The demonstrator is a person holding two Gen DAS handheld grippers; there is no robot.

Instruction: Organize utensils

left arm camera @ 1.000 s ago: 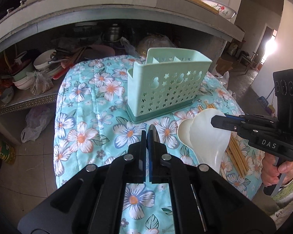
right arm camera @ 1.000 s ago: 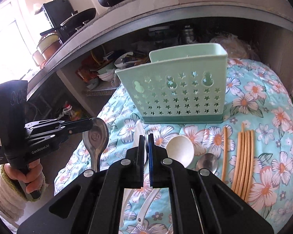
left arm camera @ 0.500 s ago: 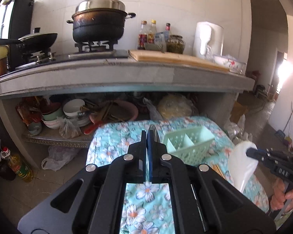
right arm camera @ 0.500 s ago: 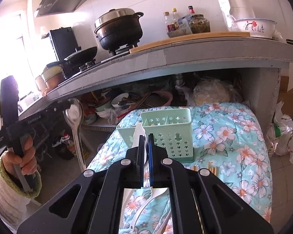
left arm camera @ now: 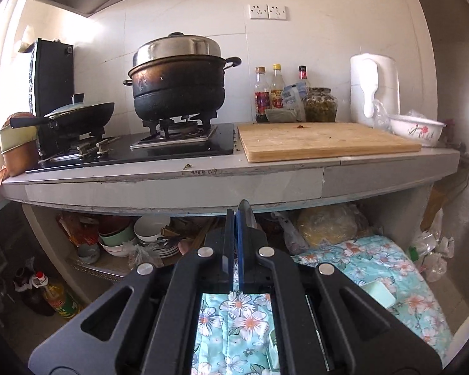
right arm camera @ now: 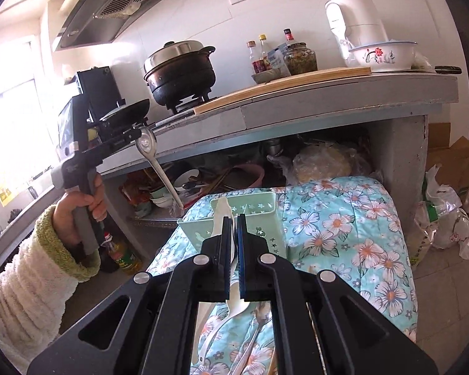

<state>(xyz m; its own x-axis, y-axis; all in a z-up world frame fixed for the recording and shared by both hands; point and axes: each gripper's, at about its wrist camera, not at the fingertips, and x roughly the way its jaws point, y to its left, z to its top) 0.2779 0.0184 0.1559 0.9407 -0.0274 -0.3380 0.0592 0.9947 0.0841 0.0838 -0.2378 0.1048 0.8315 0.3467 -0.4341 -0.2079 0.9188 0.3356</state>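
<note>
Stainless steel spoon is pinched at its bowl by the closed left gripper, its handle hanging down over the far-left corner of the floral tablecloth. A white plastic spoon is clamped in the closed right gripper, near the mint-green utensil caddy standing on that cloth below the counter.

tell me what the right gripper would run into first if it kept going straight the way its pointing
Probably the mint green utensil holder, which sits right ahead of the right gripper past the white spoon it grips; depth is hard to judge.
</note>
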